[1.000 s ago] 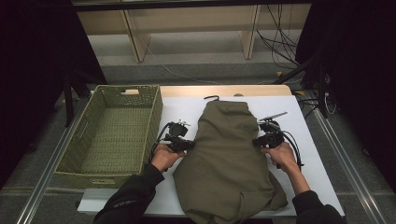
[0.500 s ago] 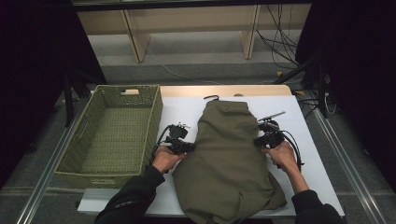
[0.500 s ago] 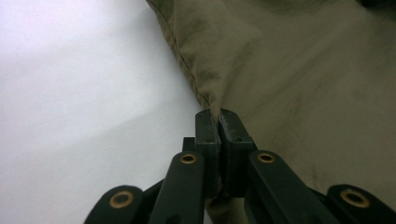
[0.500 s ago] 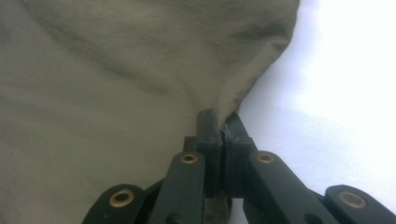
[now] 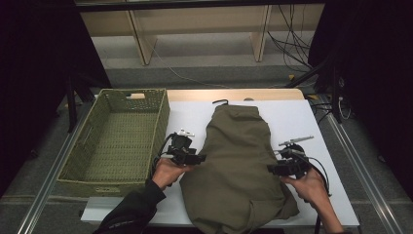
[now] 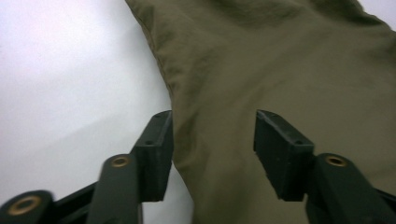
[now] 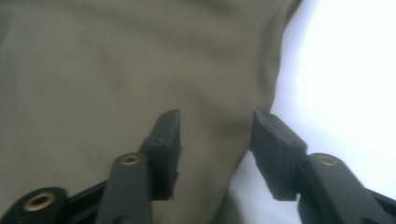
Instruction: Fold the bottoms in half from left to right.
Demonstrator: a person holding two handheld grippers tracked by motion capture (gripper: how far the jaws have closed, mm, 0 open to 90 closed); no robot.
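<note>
**Q:** State the position of the garment.

**A:** The olive-green garment (image 5: 237, 170) lies flat on the white bench (image 5: 297, 119), centre to lower centre of the high view. Its narrow end points to the upper centre of the frame, and its wide end reaches the bottom edge. A black loop (image 5: 220, 102) shows on the bench just above the narrow end.

**Q:** State the condition of your left hand-held gripper.

**A:** My left hand-held gripper (image 5: 197, 158) sits at the garment's left edge, left of centre in the high view. Its jaws have just been opening and now stand apart. In the left gripper view the cloth edge (image 6: 170, 93) runs up between the jaws, and neither pad presses on it.

**Q:** State the condition of your right hand-held gripper.

**A:** My right hand-held gripper (image 5: 272, 168) sits at the garment's right edge, right of centre in the high view. Its jaws have likewise just been opening and are apart. In the right gripper view the fabric lies between them unclamped, with white bench to the right.

**Q:** List adjacent items.

**A:** A green woven basket (image 5: 92, 131) stands at the left of the high view, just beside the bench sheet and near my left hand (image 5: 168, 171).
</note>
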